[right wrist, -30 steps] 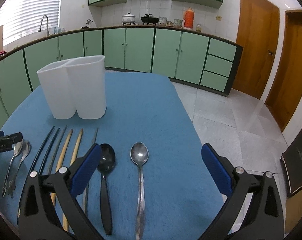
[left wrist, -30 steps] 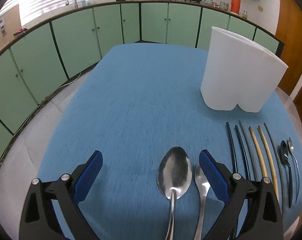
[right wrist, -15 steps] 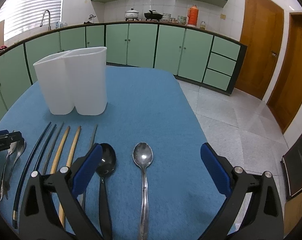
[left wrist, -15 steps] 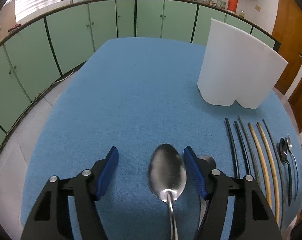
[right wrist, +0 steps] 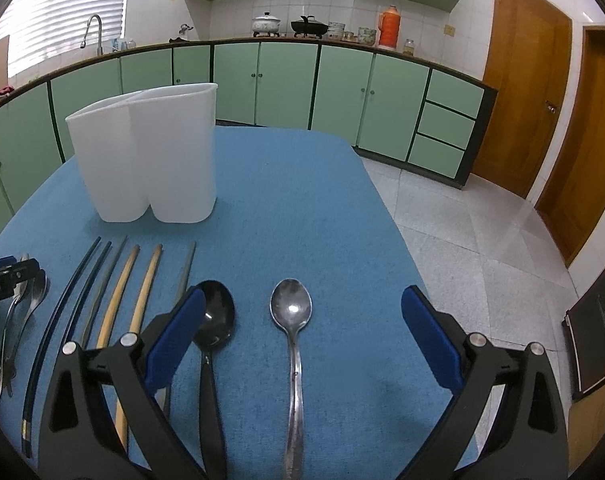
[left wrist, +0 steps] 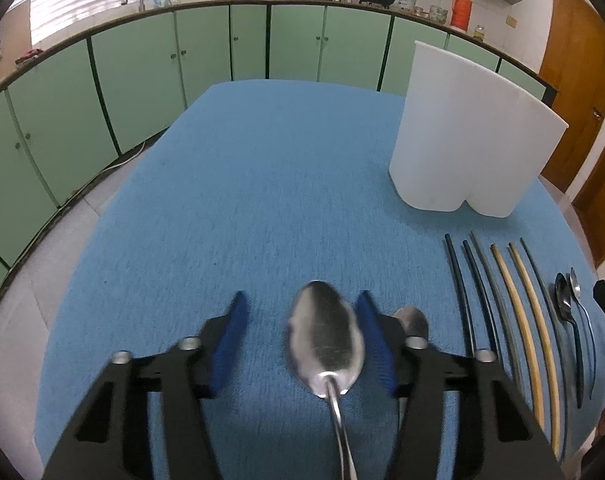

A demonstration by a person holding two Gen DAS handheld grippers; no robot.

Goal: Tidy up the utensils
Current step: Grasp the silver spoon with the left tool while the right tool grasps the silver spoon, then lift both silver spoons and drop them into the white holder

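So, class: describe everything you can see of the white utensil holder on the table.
The white utensil holder looks like matte, slightly translucent plastic. It is tall, with two rounded lobes joined at a crease and an inner divider making two compartments. It stands upright on the blue tablecloth, beyond the row of chopsticks. Nothing shows above its rim; the inside is hidden. Nothing touches it but the cloth.

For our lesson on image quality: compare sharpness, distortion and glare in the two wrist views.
Left wrist view: the big spoon and the left gripper are motion-blurred; the white holder stays sharp. Right wrist view: everything is crisp, with glare spots on the black spoon and steel spoon. Both views: fisheye bends the counter and darkens the corners.
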